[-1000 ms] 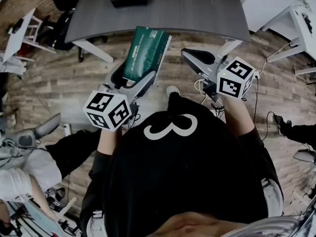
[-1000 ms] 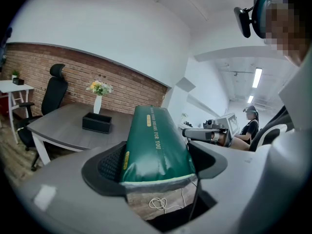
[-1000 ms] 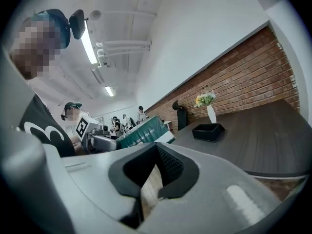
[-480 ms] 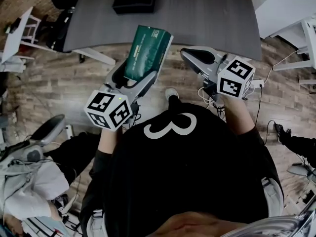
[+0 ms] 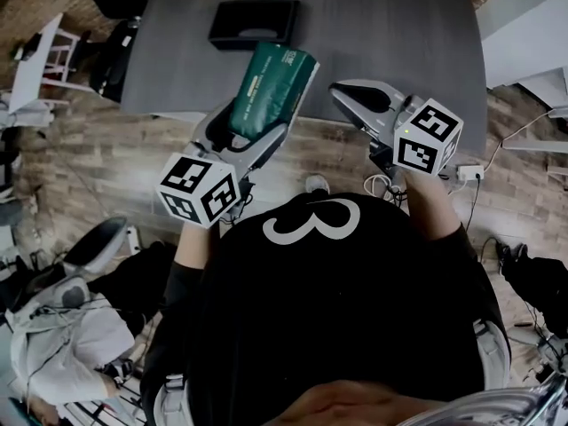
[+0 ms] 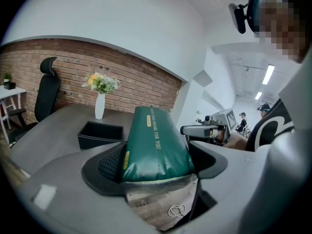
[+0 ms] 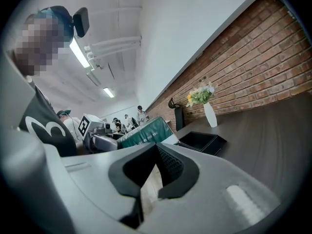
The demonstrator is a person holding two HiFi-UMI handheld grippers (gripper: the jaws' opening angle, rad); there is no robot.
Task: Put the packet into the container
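Note:
My left gripper (image 5: 252,122) is shut on the lower end of a dark green packet (image 5: 272,85), which sticks out over the near edge of the grey table (image 5: 382,25). In the left gripper view the packet (image 6: 154,147) fills the space between the jaws. The black open container (image 5: 253,22) lies on the table just beyond the packet; it also shows as the container (image 6: 100,134) and the container (image 7: 200,141). To the right, my right gripper (image 5: 344,92) hangs over the table edge, shut with nothing in it; its jaw tips meet in the right gripper view (image 7: 156,149).
A white vase of flowers (image 6: 100,104) stands at the table's far side by the brick wall, with a black office chair (image 6: 46,89) to its left. Cables and a power strip (image 5: 469,172) lie on the wood floor. A seated person (image 5: 62,318) is at the lower left.
Both grippers have moved forward toward the table. The packet's tip, over the floor before, now reaches over the table edge, closer to the container. The grip is unchanged.

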